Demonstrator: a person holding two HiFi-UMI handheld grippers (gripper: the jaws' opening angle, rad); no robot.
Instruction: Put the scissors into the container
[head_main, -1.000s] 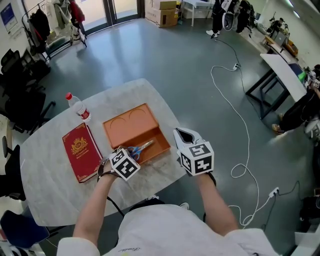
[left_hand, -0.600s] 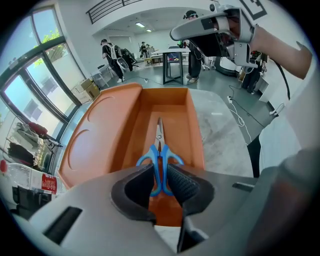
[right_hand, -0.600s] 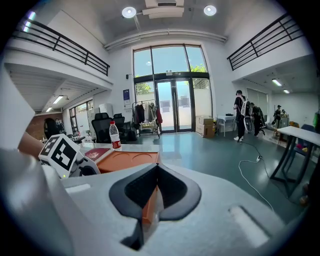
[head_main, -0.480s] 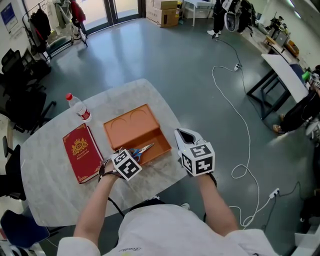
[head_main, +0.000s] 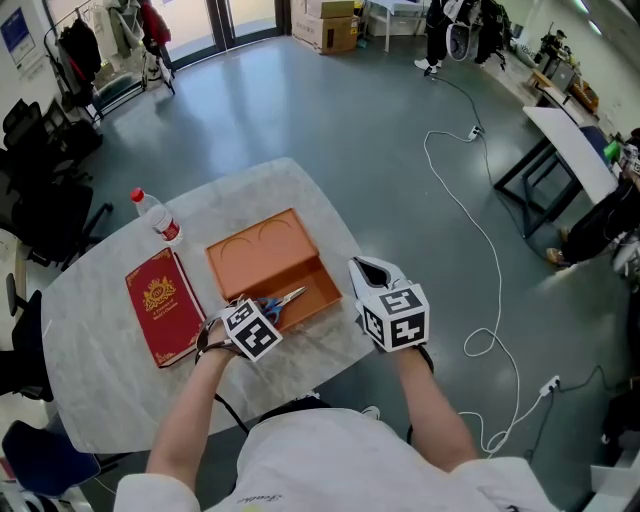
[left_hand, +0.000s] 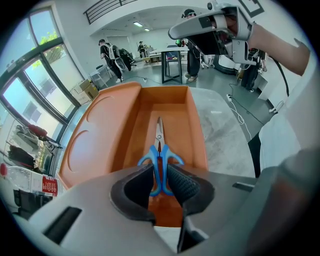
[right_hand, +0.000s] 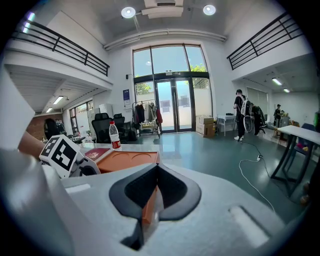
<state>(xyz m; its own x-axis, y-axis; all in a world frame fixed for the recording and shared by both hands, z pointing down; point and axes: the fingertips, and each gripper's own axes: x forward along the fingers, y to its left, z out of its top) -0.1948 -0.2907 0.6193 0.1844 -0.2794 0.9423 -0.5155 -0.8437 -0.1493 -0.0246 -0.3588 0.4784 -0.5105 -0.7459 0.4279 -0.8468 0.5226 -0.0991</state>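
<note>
The blue-handled scissors (head_main: 285, 298) (left_hand: 160, 150) lie flat in the near compartment of the orange container (head_main: 260, 245) (left_hand: 115, 125), blades pointing away from me. My left gripper (head_main: 258, 318) (left_hand: 160, 182) hovers at the container's near end, jaws a little apart. The handle loops show through that gap, and their outer parts are hidden behind the jaws. My right gripper (head_main: 365, 270) (right_hand: 152, 197) is shut on nothing, off the container's right side near the table edge. The left gripper's marker cube (right_hand: 62, 155) shows at the left of the right gripper view.
A red book (head_main: 160, 303) lies left of the container, and a water bottle (head_main: 155, 215) stands behind the book. The round white table (head_main: 110, 390) ends just right of the container. Black chairs (head_main: 40, 215) crowd the left, and a white cable (head_main: 480, 250) runs over the floor at the right.
The left gripper has shifted very slightly toward the right. The scissors and the right gripper have not moved.
</note>
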